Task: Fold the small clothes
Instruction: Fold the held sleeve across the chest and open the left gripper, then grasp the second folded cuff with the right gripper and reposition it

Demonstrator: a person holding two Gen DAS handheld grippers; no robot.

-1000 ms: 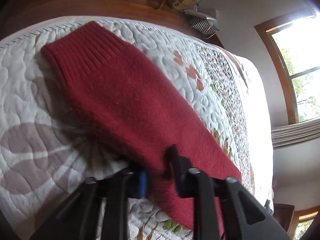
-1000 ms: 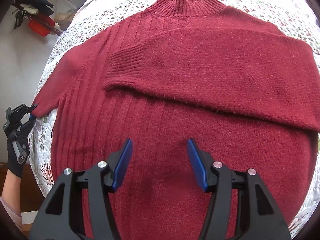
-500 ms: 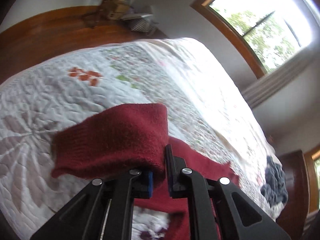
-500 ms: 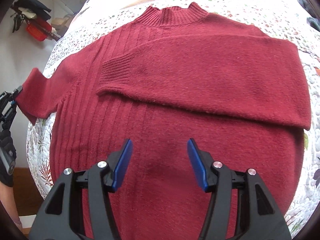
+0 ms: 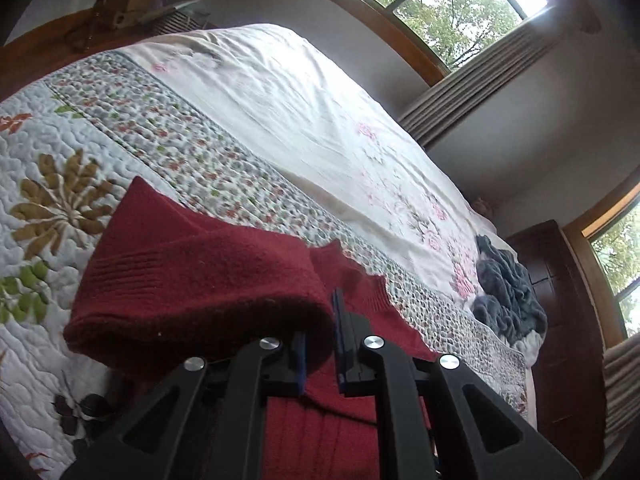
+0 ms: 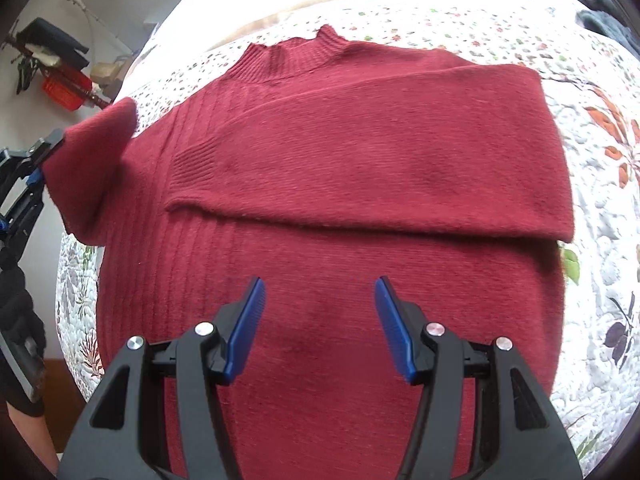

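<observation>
A dark red knit sweater (image 6: 360,240) lies flat on the quilted bedspread (image 6: 600,208), collar at the far side. One sleeve (image 6: 400,160) is folded across the chest, its ribbed cuff pointing left. The other sleeve (image 6: 96,168) is lifted off the bed at the left, pinched in my left gripper (image 6: 40,168). In the left wrist view my left gripper (image 5: 320,344) is shut on that raised sleeve (image 5: 208,280), which drapes over the fingers. My right gripper (image 6: 320,324) hovers open above the sweater's lower body, holding nothing.
A crumpled grey garment (image 5: 508,292) lies on the bed's far right side near a dark wooden cabinet (image 5: 560,320). Windows with curtains (image 5: 472,68) stand beyond the bed. A shelf with clutter (image 6: 52,64) is on the wall at left. A gloved hand (image 6: 16,320) holds the left gripper.
My left gripper has lifted the left sleeve off the bed and carried it inward toward the sweater's body. The right gripper stayed open, drifting slightly back from the collar.
</observation>
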